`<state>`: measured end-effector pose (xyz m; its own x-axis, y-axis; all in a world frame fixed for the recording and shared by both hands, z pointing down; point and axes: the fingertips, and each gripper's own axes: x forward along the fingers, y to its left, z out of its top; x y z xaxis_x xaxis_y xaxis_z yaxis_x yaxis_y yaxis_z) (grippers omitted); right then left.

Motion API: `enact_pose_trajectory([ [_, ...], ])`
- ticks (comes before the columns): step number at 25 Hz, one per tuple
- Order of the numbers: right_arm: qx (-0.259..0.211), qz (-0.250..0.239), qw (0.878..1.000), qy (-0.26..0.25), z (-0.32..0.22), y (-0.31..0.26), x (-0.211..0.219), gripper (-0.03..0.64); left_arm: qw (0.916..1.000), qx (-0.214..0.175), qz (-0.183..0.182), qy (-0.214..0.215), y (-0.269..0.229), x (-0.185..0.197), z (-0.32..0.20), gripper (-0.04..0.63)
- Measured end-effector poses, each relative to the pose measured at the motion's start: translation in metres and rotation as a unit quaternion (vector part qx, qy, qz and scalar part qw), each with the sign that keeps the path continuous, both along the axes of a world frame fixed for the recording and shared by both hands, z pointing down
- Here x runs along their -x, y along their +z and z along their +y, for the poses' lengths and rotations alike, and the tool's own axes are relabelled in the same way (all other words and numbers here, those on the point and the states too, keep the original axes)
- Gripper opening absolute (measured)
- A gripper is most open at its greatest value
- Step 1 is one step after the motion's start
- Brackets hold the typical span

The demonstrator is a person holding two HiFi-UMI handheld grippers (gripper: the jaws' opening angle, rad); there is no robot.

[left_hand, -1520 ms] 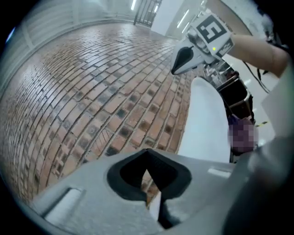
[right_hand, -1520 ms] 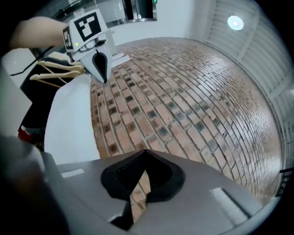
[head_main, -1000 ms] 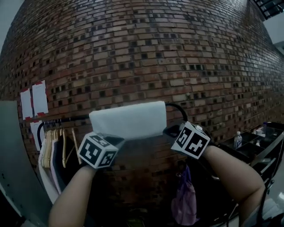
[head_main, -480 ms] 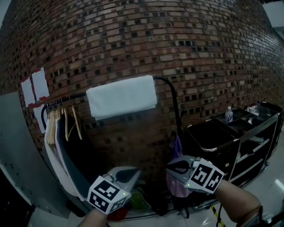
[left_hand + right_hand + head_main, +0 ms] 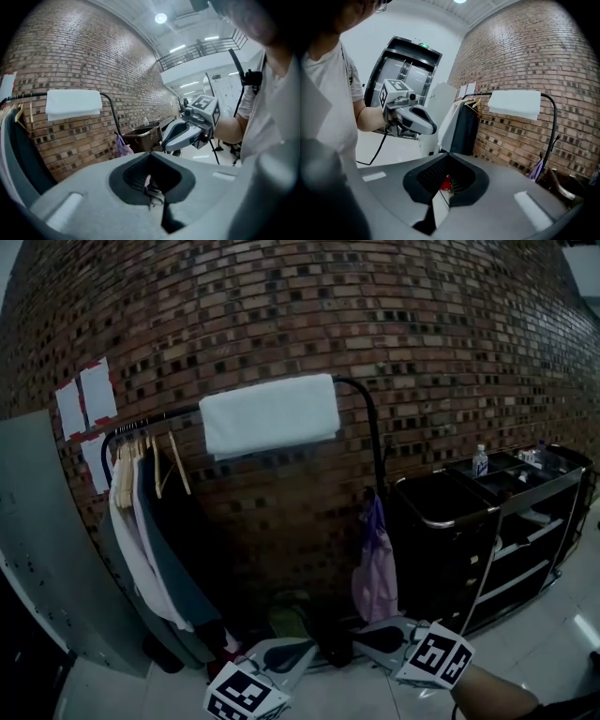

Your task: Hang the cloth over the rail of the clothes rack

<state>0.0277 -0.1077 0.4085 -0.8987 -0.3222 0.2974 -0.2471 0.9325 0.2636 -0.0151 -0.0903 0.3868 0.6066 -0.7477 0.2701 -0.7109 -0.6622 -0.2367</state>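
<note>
White cloth (image 5: 270,415) draped over rail (image 5: 159,418): soft, light, best pinched, I judge, near its top corners; my left gripper (image 5: 302,650) and right gripper (image 5: 364,638) closed, empty.

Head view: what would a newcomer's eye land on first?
The white cloth draped over the rail of the clothes rack stands out bright against the dark brick wall. Below it, at the picture's bottom edge, the left gripper and right gripper are held low, both shut and empty.

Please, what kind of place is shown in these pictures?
Probably an indoor hall of a large building: a red brick wall, a black metal clothes rack with hanging garments, and dark-framed lift doors.
</note>
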Motion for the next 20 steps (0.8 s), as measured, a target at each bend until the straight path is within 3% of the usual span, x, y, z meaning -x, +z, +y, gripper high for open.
enact_pose_trajectory([
  [13,0.053,-0.030,0.998,0.023,0.205,0.023,-0.020,0.002,0.9979,0.047,0.041,0.018,0.031,-0.021,0.195,0.002],
  [20,0.088,-0.059,0.994,0.017,0.264,0.017,-0.025,0.002,0.9968,0.059,0.045,0.030,0.029,-0.037,0.247,0.002],
])
